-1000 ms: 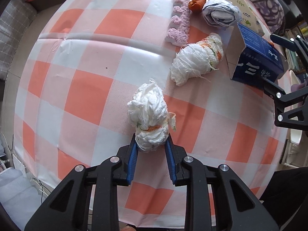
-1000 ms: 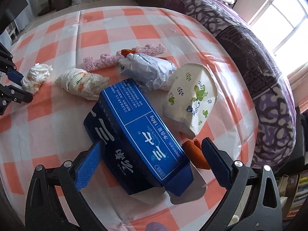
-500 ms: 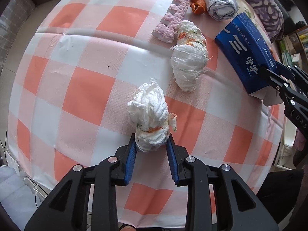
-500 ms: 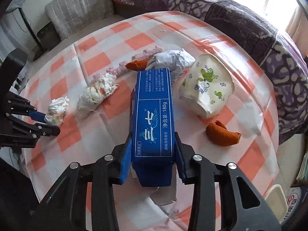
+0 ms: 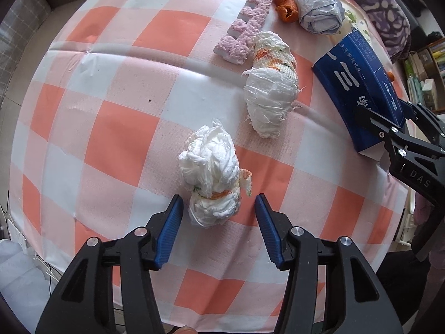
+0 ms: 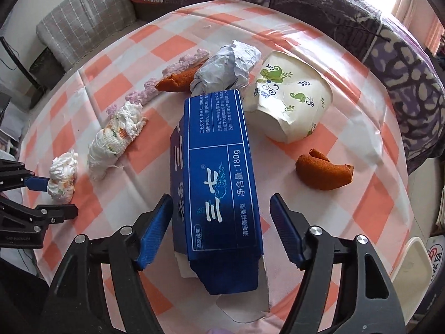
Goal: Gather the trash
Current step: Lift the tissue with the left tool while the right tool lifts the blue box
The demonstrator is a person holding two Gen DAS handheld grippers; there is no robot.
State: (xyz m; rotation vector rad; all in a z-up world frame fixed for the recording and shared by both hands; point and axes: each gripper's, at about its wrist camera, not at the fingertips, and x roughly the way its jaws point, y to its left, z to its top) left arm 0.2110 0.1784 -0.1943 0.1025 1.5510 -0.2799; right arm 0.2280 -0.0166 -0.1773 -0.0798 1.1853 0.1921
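Observation:
On the orange-and-white checked tablecloth (image 5: pixel 111 111) lies a crumpled white tissue wad (image 5: pixel 211 167). My left gripper (image 5: pixel 219 197) points straight down over it. Its jaws are opening, with the wad between the blue pads and a gap on each side. A blue carton (image 6: pixel 219 150) lies lengthwise between the jaws of my right gripper (image 6: pixel 220 197). Those jaws are opening too, and their pads stand clear of the carton's sides. In the right wrist view the left gripper (image 6: pixel 52 197) sits at the far left around the wad (image 6: pixel 62 176).
More trash lies in a row: a netted white wad (image 5: pixel 271 94), a pink knitted strip (image 5: pixel 247 33), orange peel (image 5: pixel 285 11), grey crumpled paper (image 6: pixel 225 66), a crushed paper cup (image 6: pixel 292 97) and another peel (image 6: pixel 322 172). A purple patterned sofa (image 6: pixel 389 41) curves behind the table.
The left jaws have let go of the white wad and spread apart. The right gripper rolled, closed on the blue carton, and has now parted from it.

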